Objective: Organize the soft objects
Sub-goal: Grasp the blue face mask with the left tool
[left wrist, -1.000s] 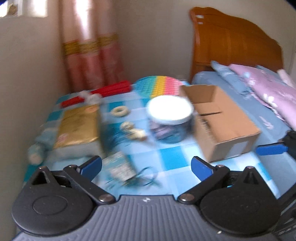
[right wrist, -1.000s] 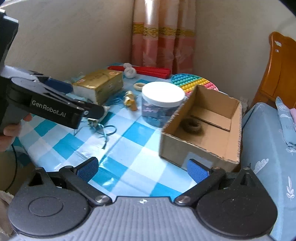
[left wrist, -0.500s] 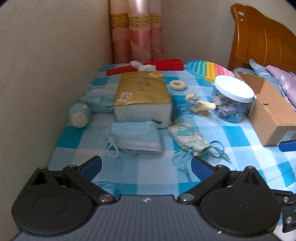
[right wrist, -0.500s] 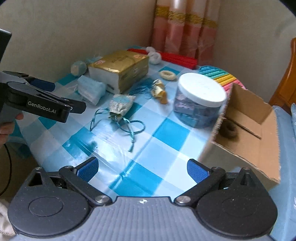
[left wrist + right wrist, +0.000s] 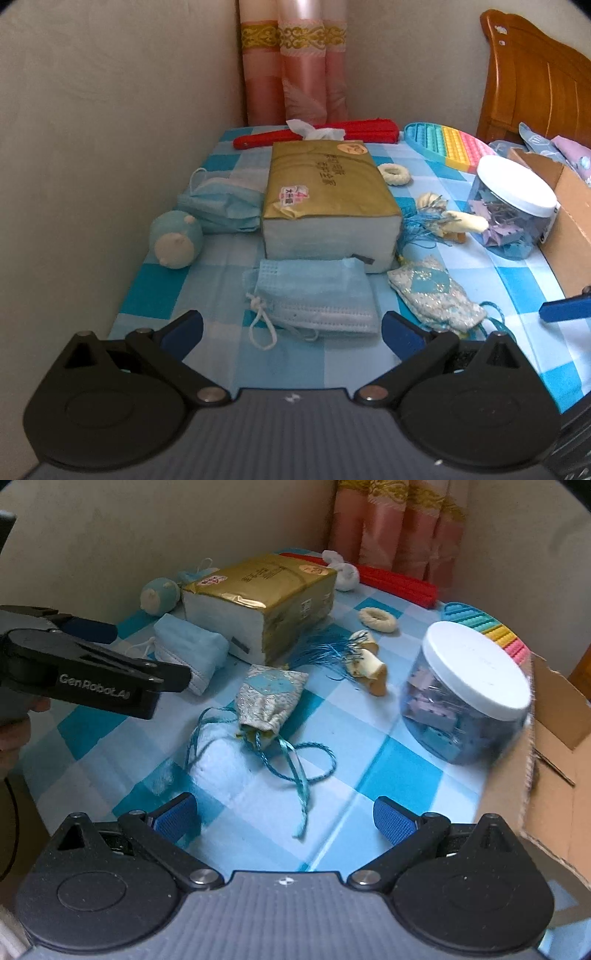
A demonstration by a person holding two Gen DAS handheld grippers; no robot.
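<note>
My left gripper (image 5: 291, 330) is open and empty, just short of a folded blue face mask (image 5: 314, 295) on the checked tablecloth. A second blue mask (image 5: 221, 206) and a small teal plush ball (image 5: 176, 238) lie to the left, by the wall. A sequined drawstring pouch (image 5: 436, 297) lies to the right of the near mask. My right gripper (image 5: 282, 816) is open and empty, facing the pouch (image 5: 269, 698) and its blue cords. The left gripper (image 5: 110, 657) shows at the left of the right wrist view, over the near mask (image 5: 192, 653).
A gold tissue pack (image 5: 328, 199) sits mid-table. A clear jar with a white lid (image 5: 513, 205), a cardboard box (image 5: 554, 746), a rainbow pop mat (image 5: 454, 146), a red strip (image 5: 332, 134), a cream ring (image 5: 394, 173) and a tasselled charm (image 5: 365, 661) stand around. Walls close the left and back.
Both grippers have swung left, from the box and jar towards the masks and the pouch, and come closer to the table. Both stay open.
</note>
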